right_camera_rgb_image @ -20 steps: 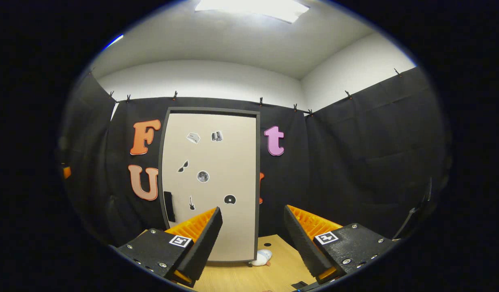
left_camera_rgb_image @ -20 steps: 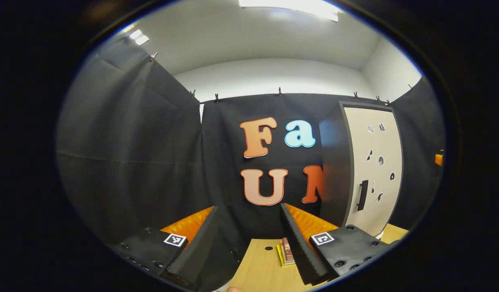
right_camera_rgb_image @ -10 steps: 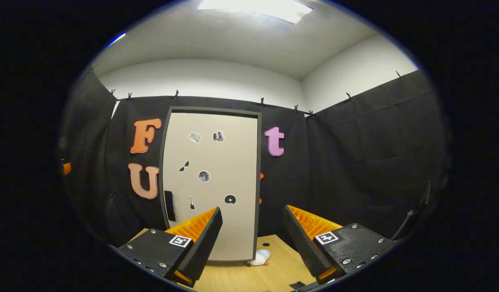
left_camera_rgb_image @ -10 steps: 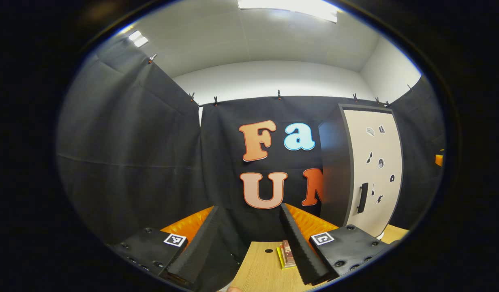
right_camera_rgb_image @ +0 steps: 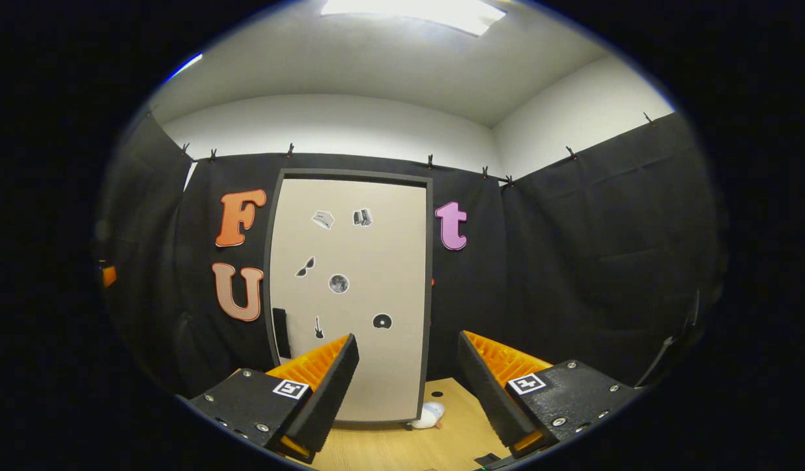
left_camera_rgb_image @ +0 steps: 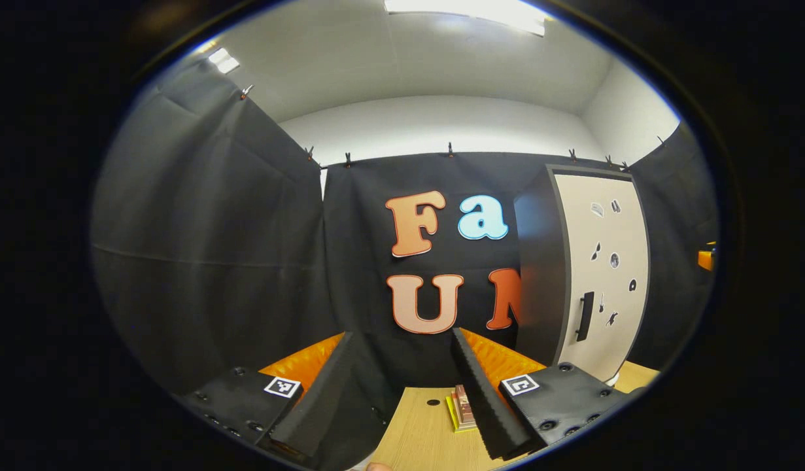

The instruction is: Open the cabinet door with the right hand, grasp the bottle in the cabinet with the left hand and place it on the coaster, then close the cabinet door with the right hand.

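The cabinet [right_camera_rgb_image: 350,294] stands on the wooden table with its beige door shut, so its inside is hidden. A dark handle [right_camera_rgb_image: 281,332] sits low on the door's left edge. My right gripper [right_camera_rgb_image: 407,341] is open, facing the door from a distance, with nothing between its fingers. In the left gripper view the cabinet [left_camera_rgb_image: 601,275] is off to the right, its handle [left_camera_rgb_image: 585,316] toward me. My left gripper [left_camera_rgb_image: 401,335] is open and holds nothing, pointing at the back cloth. A small flat yellow and pink stack [left_camera_rgb_image: 462,411], perhaps the coaster, lies on the table beside its right finger.
A small white object [right_camera_rgb_image: 428,415] lies at the cabinet's lower right corner. The wooden table [left_camera_rgb_image: 422,438] has a small round hole [left_camera_rgb_image: 433,401]. Black cloth walls close in the back and both sides.
The cabinet door has slid slightly right and grown a little in the right gripper view, so that gripper drifted left and nearer. The left gripper view barely changed.
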